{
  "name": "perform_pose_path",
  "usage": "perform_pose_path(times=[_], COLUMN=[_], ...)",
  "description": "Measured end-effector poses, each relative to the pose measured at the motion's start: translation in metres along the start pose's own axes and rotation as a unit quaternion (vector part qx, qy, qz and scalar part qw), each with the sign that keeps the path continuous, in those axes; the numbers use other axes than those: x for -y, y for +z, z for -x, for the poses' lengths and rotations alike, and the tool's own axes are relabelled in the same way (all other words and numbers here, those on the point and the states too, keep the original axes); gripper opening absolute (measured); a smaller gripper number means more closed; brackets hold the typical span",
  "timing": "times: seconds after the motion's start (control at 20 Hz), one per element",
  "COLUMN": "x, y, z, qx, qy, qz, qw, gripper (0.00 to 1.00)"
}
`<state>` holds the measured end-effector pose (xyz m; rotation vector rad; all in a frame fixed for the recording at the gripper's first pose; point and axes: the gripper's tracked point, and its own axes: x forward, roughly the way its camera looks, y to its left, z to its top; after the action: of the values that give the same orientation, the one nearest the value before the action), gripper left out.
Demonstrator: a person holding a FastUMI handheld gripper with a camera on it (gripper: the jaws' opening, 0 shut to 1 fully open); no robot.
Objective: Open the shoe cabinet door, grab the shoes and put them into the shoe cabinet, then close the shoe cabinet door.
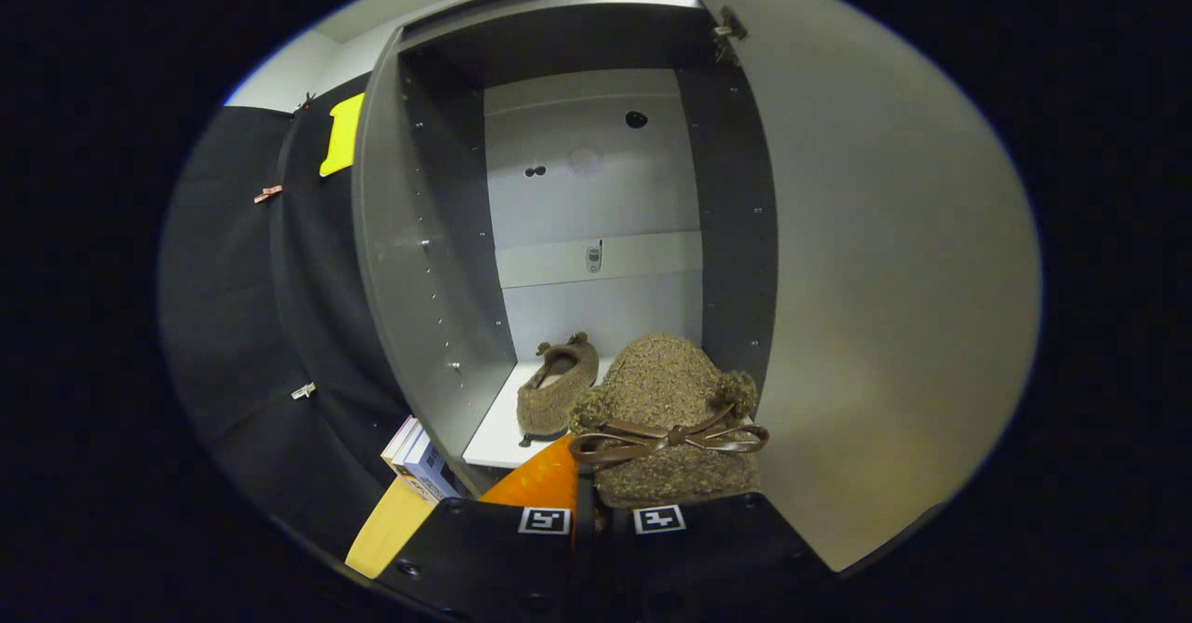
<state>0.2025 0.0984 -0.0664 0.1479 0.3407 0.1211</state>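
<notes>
Looking along my hand-held gripper (603,522), I see its two fingers drawn close together at the bottom of the view, with the heel end of a fuzzy brown slipper with a dark brown ribbon bow (669,423) pinched between them; both fingers seem to press on it, so I am gripping that slipper. It sits just ahead of my fingers, toe pointing away from me, at the front edge of the tall grey shoe cabinet (424,260). The cabinet stands open straight ahead: its flat grey door (885,278) is swung out to the right of my gripper, with a hinge showing at its top inner corner. Beyond my fingers and a little to the left, a second fuzzy brown slipper (557,387) lies on the cabinet's white bottom shelf (494,437), its opening facing up and its toe pointing to the pale back panel. The held slipper is just beside it, to its right; I cannot tell whether they touch. Just left of my fingers, low and close, is an orange textured piece (540,483), and further left a small stack of books (419,463) beside a pale wooden board (386,525), outside the cabinet's left wall.
</notes>
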Motion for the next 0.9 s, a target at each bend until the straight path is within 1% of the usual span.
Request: perform_pose_path(times=[0.15,0.3,0.4,0.6,0.8,0.9], x=[0.010,0.021,0.026,0.035,0.036,0.035], y=[0.022,0.023,0.013,-0.023,-0.048,-0.059], z=[-0.044,-0.106,-0.150,-0.210,-0.253,-0.270], qx=[0.002,-0.015,-0.036,-0.090,-0.124,-0.136], qy=[-0.011,-0.026,-0.034,-0.042,-0.041,-0.047], qz=[-0.001,-0.001,-0.005,0.007,0.027,0.033], qw=[1.000,1.000,0.999,0.995,0.991,0.989], gripper=[0.10,0.10,0.10,0.10,0.10,0.10])
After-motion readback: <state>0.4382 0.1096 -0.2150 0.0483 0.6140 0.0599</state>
